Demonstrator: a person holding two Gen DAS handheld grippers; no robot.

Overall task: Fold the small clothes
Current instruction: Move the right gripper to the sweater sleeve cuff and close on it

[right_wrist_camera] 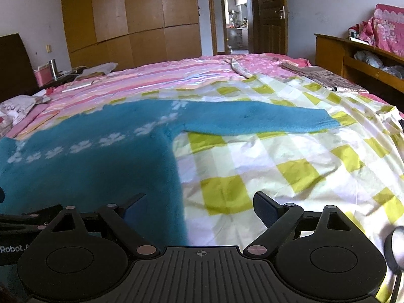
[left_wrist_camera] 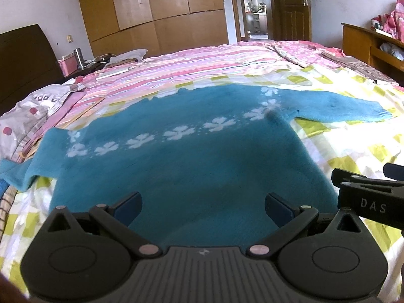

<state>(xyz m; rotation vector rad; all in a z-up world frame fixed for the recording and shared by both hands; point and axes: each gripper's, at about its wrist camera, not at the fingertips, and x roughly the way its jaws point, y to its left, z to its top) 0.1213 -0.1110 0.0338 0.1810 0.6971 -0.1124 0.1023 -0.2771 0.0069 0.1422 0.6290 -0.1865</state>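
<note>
A teal sweater (left_wrist_camera: 176, 161) with a row of white flowers lies flat on the checked bedsheet (left_wrist_camera: 353, 156), sleeves spread to both sides. My left gripper (left_wrist_camera: 203, 208) is open and empty above the sweater's lower body. The right gripper's body (left_wrist_camera: 366, 197) shows at that view's right edge. In the right wrist view the sweater (right_wrist_camera: 106, 166) fills the left half, its right sleeve (right_wrist_camera: 265, 121) stretched out to the right. My right gripper (right_wrist_camera: 199, 205) is open and empty over the sweater's right side edge and the sheet (right_wrist_camera: 290, 171).
The bed carries a pink striped cover (left_wrist_camera: 192, 60) further back and a grey spotted garment (left_wrist_camera: 30, 116) at the left. A bedside table with a pink box (left_wrist_camera: 67, 65) and a flask stands left. A wooden shelf unit (right_wrist_camera: 358, 55) stands right. A wardrobe and open door are behind.
</note>
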